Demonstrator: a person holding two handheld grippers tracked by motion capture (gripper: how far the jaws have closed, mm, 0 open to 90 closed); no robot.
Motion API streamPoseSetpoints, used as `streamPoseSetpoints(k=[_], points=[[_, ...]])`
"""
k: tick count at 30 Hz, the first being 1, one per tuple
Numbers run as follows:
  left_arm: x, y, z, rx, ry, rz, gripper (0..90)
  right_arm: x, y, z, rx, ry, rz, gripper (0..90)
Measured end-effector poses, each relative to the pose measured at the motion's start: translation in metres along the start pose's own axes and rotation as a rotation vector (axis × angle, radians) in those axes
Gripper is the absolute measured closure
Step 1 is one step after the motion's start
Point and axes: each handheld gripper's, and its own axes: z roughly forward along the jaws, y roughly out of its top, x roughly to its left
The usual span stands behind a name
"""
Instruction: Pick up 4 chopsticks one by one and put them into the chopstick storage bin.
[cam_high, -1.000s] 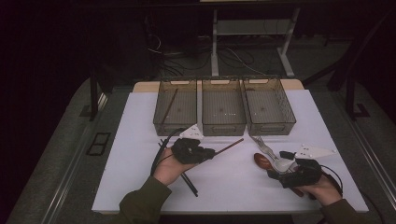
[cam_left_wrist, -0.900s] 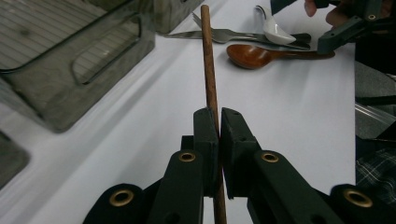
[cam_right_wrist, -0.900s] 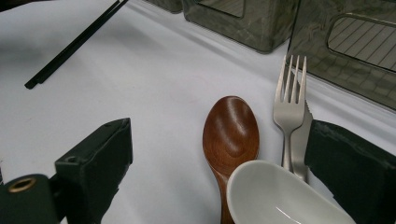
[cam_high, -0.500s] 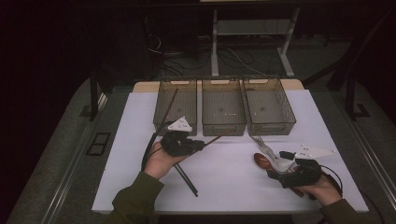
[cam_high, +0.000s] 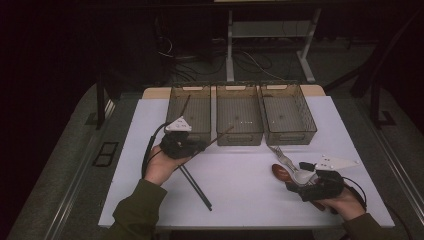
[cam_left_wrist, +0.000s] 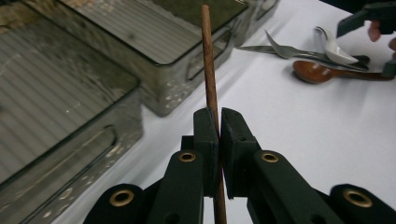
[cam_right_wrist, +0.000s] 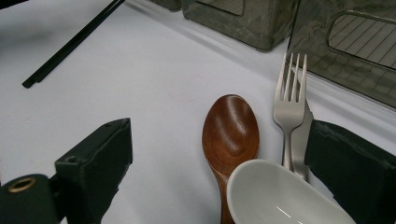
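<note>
Two grippers work at the near side of the white table (cam_high: 250, 200). On the right, nearest the person, the right gripper (cam_high: 314, 190) sits low by the table's near edge, its jaws spread wide and holding nothing. In the right gripper view a white spoon (cam_right_wrist: 280, 196) lies between those jaws, its bowl resting over the handle of a wooden spoon (cam_right_wrist: 231, 133). A steel fork (cam_right_wrist: 290, 107) lies just beside the wooden spoon, tines pointing toward the bins, with a knife (cam_right_wrist: 302, 140) tucked against its far side, mostly hidden. In the high view this cutlery lies bunched just in front of the gripper.

Farther left, black chopsticks (cam_high: 195, 186) lie flat on the table, running from near the person's left hand down toward the near edge.

Beyond them, the left gripper (cam_high: 189, 146) is held above the table, its jaws pressed shut on a brown chopstick (cam_left_wrist: 210, 70). The stick runs straight out between the jaws; in the high view its free end reaches toward the front wall of the middle bin (cam_high: 239, 137), at about rim height. Whether it touches the bin I cannot tell.

Three wire-mesh bins stand side by side at the far part of the table. A thin dark stick leans inside the left bin (cam_high: 176, 107). The right bin (cam_high: 306, 120) stands just beyond the fork.
</note>
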Motion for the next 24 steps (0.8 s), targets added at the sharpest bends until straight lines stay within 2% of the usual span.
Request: streamPoseSetpoints(k=[13,24], points=[[0.029,0.004,-0.006,-0.013,0.069,-0.021,84.5,0.0,-0.001,0.002,0.008,0.002,0.003,7.3],[0.057,0.014,0.0,-0.03,0.115,-0.056,84.5,-0.001,-0.001,0.002,0.009,-0.002,0.007,7.3]])
